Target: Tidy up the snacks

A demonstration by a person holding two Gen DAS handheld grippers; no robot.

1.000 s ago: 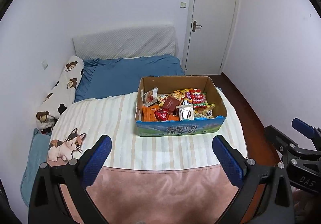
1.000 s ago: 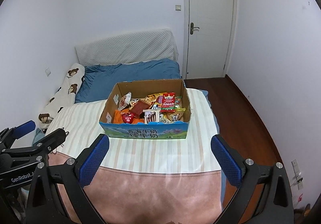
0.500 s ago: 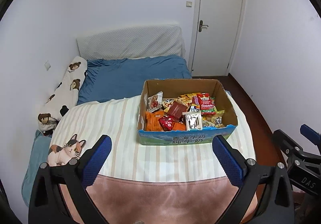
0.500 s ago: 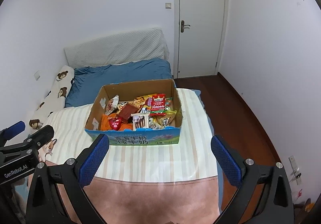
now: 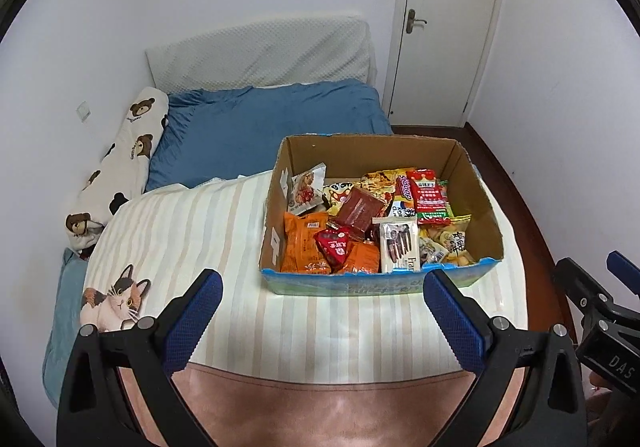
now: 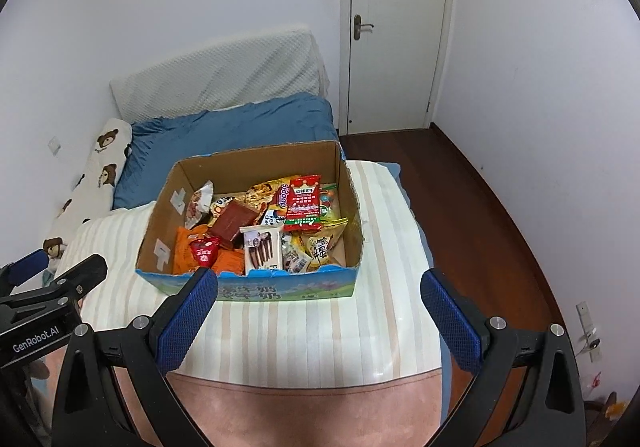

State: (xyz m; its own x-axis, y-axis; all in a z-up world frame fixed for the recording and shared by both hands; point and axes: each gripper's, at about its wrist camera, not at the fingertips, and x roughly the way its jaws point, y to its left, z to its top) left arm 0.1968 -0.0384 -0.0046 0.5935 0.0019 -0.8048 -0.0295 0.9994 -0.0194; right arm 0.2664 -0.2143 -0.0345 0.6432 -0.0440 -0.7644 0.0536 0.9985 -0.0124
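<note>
**Both tongs draw nearer the snack box**

Closer than a second ago, both tongs now hang just short of the cardboard box point(image 5: 380, 283), which fills more of each view and sits higher against the blue pads.

Largest in the room is the bed point(image 5: 264, 119), with a blue sheet at its far end, a quilted white headboard cushion point(image 5: 260, 51) against the wall and a long bear-print pillow point(image 5: 120, 163) along its left edge. A cream striped blanket point(image 5: 192, 231) with a cat picture point(image 5: 116, 299) covers the near half, and a pink cover lies nearest the cameras. A white door point(image 6: 396, 27) stands shut in the far corner, beside dark wooden floor point(image 6: 472, 207).

On the striped blanket rests the open box, its front printed blue, holding a loose heap of snacks: orange packets point(image 5: 304, 243) at the near left, a red triangular packet point(image 5: 334, 243) on them, a white wafer-stick pack point(image 5: 398, 245) upright at the near middle, a brown flat pack point(image 5: 358, 209) and a red pouch point(image 5: 430, 197) behind.

The left tongs point(image 5: 318, 311) are spread wide and hold nothing. The right tongs point(image 6: 318, 311) are likewise wide apart and empty, the left pad overlapping the box's front edge in view.
</note>
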